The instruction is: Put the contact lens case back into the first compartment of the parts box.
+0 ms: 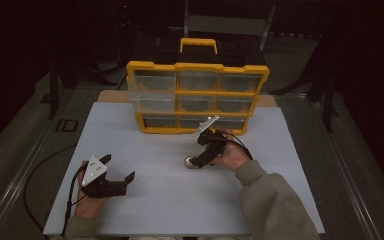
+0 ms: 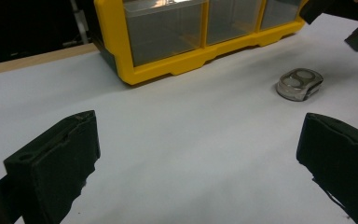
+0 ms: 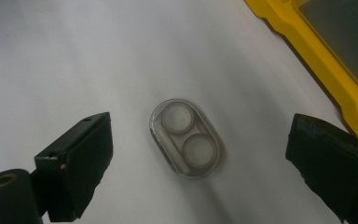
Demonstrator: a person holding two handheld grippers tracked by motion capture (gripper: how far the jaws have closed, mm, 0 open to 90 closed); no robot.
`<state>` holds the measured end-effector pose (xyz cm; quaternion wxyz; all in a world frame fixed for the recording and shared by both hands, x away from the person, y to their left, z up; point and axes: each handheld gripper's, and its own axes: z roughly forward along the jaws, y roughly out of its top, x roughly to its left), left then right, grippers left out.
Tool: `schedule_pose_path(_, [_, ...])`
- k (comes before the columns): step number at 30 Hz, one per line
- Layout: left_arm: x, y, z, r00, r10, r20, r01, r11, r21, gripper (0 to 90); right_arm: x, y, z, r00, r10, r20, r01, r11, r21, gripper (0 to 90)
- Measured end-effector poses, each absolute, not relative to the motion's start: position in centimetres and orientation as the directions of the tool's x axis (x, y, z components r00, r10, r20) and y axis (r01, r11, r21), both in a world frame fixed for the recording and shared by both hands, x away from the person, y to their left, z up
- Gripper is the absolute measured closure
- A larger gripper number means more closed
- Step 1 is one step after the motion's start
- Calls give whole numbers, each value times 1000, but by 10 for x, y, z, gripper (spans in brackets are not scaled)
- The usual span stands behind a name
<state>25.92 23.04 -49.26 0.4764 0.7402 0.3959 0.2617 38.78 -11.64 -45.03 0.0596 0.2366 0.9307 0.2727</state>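
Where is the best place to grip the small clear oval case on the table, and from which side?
Probably across the narrow waist of the clear oval case, from straight above. It lies flat on the white table, and the right gripper hangs over it with open jaws on either side.

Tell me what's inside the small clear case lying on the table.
The clear case holds two round whitish discs, side by side, filling it. Anything beneath the discs is covered. The right gripper hangs open over it.

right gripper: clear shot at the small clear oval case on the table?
Probably yes. The right gripper hangs open right over the oval case, one black finger to each side, bare white table around it. The yellow drawer organizer stands off to one side.
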Motion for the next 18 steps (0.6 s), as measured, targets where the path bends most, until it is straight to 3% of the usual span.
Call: schedule_pose_path(18, [259, 231, -493, 550, 835, 11, 336, -233, 913, 0, 396, -89, -467, -918, 395, 20, 358, 808, 469, 78])
